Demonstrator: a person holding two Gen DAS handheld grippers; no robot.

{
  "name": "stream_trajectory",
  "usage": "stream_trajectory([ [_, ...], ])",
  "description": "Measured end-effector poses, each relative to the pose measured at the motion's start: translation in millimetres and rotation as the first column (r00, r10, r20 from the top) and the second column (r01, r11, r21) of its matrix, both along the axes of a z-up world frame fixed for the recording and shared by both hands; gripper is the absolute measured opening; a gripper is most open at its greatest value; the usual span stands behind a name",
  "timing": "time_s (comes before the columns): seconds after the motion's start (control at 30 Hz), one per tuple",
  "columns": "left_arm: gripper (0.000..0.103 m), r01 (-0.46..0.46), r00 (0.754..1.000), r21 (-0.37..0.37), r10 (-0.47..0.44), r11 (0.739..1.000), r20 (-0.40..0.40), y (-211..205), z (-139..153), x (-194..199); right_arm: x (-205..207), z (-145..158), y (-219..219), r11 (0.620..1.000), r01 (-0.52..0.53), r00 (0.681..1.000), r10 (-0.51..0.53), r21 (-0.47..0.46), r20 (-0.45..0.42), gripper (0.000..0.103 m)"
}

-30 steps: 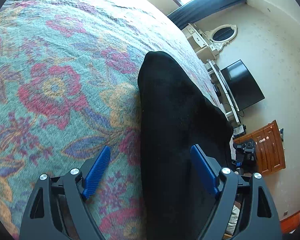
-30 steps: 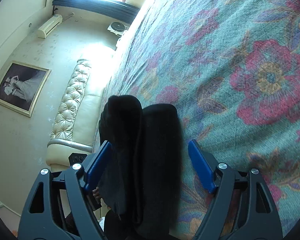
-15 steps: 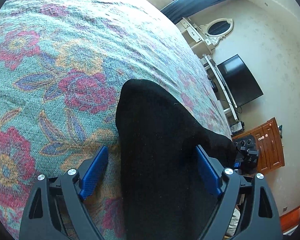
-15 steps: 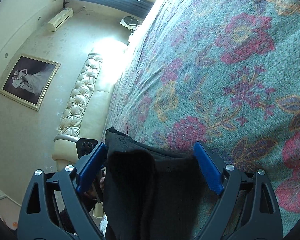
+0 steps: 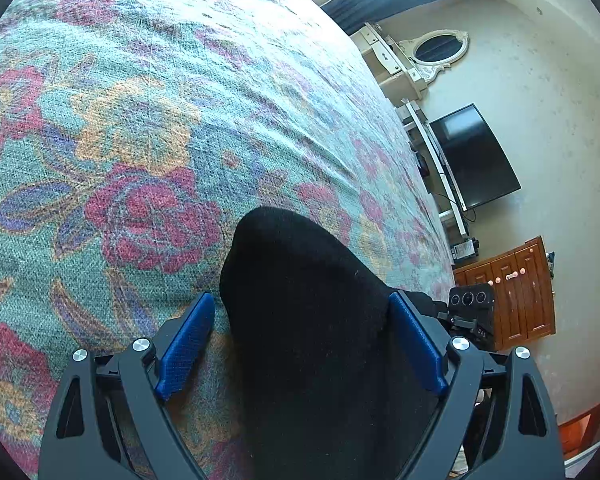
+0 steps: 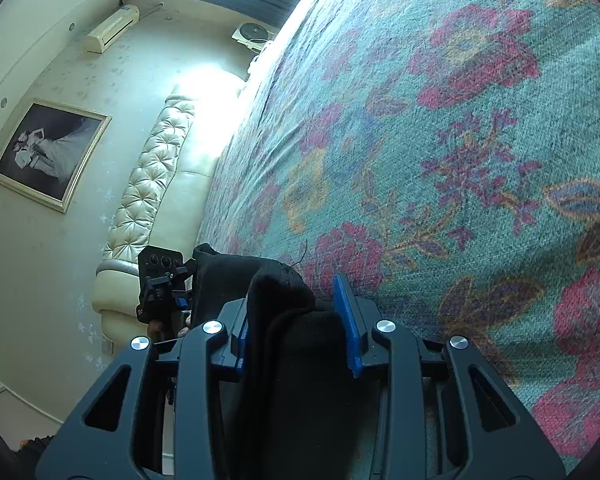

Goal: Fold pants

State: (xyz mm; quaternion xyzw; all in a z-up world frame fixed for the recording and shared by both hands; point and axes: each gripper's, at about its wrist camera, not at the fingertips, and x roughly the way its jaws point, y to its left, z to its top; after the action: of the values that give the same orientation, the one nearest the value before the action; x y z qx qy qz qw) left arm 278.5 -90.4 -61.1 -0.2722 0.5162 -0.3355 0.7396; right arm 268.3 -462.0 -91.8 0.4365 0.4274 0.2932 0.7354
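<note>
A floral bedspread (image 5: pixel 148 128) covers the bed. The black pants (image 5: pixel 312 320) lie on it near its edge. The left gripper (image 5: pixel 300 344) has its jaws spread around one end; the right gripper (image 6: pixel 296 324), jaws just closing, pinches bunched fabric of the other.

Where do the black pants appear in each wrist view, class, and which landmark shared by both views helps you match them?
Left wrist view: the black pants fill the lower centre, between the left gripper's wide-apart jaws.
Right wrist view: the pants sit bottom centre, pinched in the right gripper, whose jaws have just been closing.
Shared landmark: the floral bedspread beneath them.
</note>
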Motion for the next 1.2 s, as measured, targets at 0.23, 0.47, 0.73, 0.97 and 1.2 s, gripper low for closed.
stream_trajectory([
  [0.23,0.035,-0.069,0.998,0.042,0.07,0.997,-0.01,3,-9,-1,-7,0,-1,1.0,0.014,1.0,-0.014,-0.018,0.008,0.034],
  [0.47,0.026,-0.09,0.994,0.062,0.085,0.994,0.069,9,5,-16,-12,21,13,0.998,0.041,0.998,-0.038,-0.057,0.049,0.029],
  [0.73,0.025,-0.126,0.986,0.061,0.118,0.99,0.121,32,32,-13,5,49,39,0.997,0.021,0.996,-0.014,-0.068,0.092,0.028],
  [0.97,0.025,-0.199,0.976,0.084,0.189,0.976,0.111,71,36,14,46,51,81,1.0,-0.019,0.995,0.021,-0.024,0.095,0.027],
  [1.2,0.025,-0.24,0.968,0.124,0.228,0.963,0.102,105,36,53,88,38,111,0.999,-0.028,0.997,0.026,0.02,0.067,0.027],
])
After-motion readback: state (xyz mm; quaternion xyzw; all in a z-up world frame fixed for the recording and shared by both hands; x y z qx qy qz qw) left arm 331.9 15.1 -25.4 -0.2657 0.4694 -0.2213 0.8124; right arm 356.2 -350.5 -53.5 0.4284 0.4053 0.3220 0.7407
